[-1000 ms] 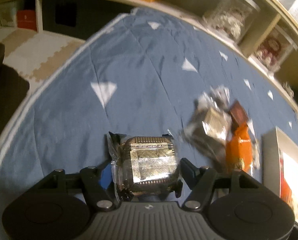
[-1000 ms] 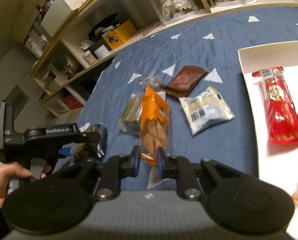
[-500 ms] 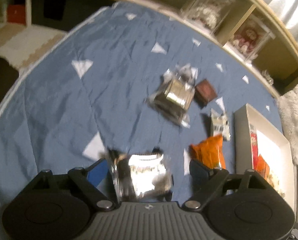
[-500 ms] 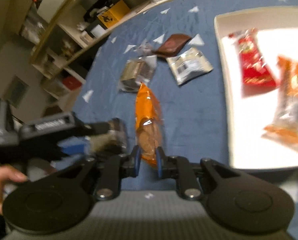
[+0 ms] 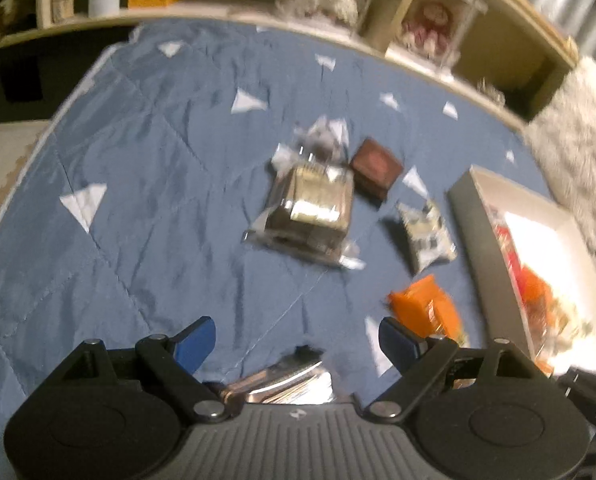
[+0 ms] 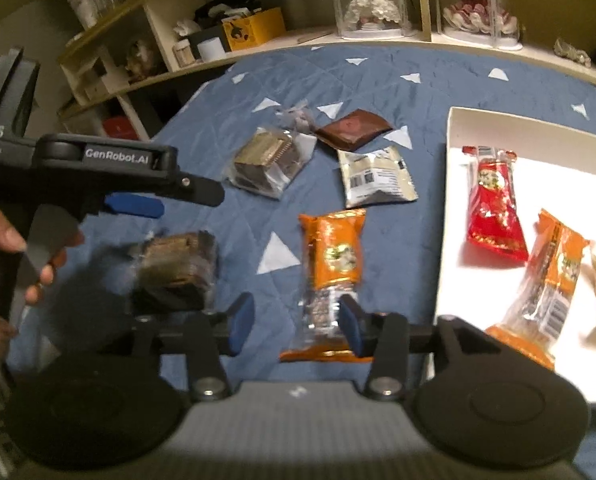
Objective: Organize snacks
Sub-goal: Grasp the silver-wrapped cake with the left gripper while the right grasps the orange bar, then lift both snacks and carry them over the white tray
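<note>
My left gripper (image 5: 296, 340) is open; a clear-wrapped brown cake (image 5: 294, 380) lies just under it on the blue quilt, also seen in the right wrist view (image 6: 176, 272). My right gripper (image 6: 296, 326) is open with its blue pads either side of an orange snack packet (image 6: 331, 276) lying on the quilt. The left gripper (image 6: 134, 204) shows at the left of the right wrist view. A white tray (image 6: 453, 184) at the right holds a red packet (image 6: 493, 204) and an orange packet (image 6: 545, 284).
On the quilt (image 6: 238, 224) lie another wrapped cake (image 6: 268, 162), a brown packet (image 6: 351, 130) and a silver packet (image 6: 375, 176). Wooden shelves (image 6: 298, 40) with dolls in cases stand behind. A fluffy rug (image 5: 573, 144) lies right of the tray.
My left gripper has opened and dropped the wrapped cake onto the quilt. My right gripper has opened off the orange packet, which now lies on the quilt near the tray.
</note>
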{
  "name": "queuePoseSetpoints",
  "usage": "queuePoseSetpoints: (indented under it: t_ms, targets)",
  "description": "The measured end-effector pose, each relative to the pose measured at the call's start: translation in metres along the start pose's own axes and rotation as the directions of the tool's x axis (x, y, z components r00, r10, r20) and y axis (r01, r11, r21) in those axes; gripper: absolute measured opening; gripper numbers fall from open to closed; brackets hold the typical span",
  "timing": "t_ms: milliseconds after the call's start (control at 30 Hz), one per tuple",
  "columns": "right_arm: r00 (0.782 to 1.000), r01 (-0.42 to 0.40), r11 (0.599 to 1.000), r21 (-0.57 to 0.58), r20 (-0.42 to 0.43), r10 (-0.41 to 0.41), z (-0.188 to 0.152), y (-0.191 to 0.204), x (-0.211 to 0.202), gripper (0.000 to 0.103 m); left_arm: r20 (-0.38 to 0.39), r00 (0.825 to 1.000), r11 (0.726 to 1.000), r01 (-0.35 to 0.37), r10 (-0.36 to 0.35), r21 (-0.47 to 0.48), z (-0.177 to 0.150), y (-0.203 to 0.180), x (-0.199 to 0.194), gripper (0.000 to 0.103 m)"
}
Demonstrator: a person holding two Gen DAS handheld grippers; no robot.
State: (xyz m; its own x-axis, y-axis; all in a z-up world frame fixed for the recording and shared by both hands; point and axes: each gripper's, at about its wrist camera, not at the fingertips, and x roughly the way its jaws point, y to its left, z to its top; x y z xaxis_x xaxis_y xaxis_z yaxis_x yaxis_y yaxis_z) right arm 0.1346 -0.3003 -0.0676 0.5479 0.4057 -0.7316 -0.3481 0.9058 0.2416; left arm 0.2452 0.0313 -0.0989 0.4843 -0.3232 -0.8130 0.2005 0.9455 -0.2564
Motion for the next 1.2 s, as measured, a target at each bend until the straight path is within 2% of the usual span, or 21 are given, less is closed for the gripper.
queuePoseSetpoints:
  t_ms: [100, 267, 400, 467, 533, 700, 767, 933, 1200]
  targets:
    - [0.999, 0.042, 0.999, -0.014, -0.008, -0.042, 0.001, 0.0, 0.007, 0.065, -0.057, 0.998, 1.0, -0.001, 0.0, -0.011, -0.005, 0.009, 0.008, 0.089]
    - [0.999, 0.019, 1.0, -0.021, -0.029, -0.02, 0.003, 0.0, 0.02, 0.065, -0.119, 0.992, 0.999, 0.032, -0.032, 0.003, -0.016, 0.007, 0.001, 0.089]
    - [0.998, 0.035, 0.998, -0.054, -0.042, -0.037, 0.004, 0.005, 0.029, 0.064, -0.164, 0.986, 0.998, 0.05, -0.044, 0.032, -0.029, -0.001, -0.006, 0.089]
    - [0.997, 0.047, 0.997, -0.064, -0.052, -0.05, 0.002, 0.005, 0.032, 0.061, -0.164, 0.986, 0.995, 0.036, -0.021, 0.089, -0.035, -0.01, -0.009, 0.088]
    - [0.995, 0.068, 0.995, -0.078, -0.061, -0.073, 0.001, 0.006, 0.036, 0.049, -0.175, 0.984, 0.988, 0.036, -0.009, 0.149, -0.039, -0.022, -0.01, 0.085]
    - [0.995, 0.056, 0.996, -0.072, -0.079, -0.061, -0.001, 0.002, 0.032, 0.042, -0.216, 0.976, 0.966, 0.067, -0.012, 0.25, -0.049, -0.041, -0.009, 0.081]
    - [0.995, 0.045, 0.997, -0.067, -0.088, -0.051, -0.003, 0.0, 0.028, 0.042, -0.214, 0.977, 0.96, 0.053, 0.007, 0.273, -0.051, -0.045, -0.009, 0.081]
    - [0.992, 0.031, 0.998, -0.054, -0.124, -0.038, -0.009, -0.002, 0.014, 0.041, -0.183, 0.983, 0.964, 0.015, 0.035, 0.265, -0.046, -0.04, -0.011, 0.081]
    - [0.978, -0.011, 0.999, -0.044, -0.208, 0.002, -0.027, 0.0, -0.01, 0.042, -0.194, 0.98, 0.95, 0.011, 0.052, 0.312, -0.043, -0.049, 0.0, 0.081]
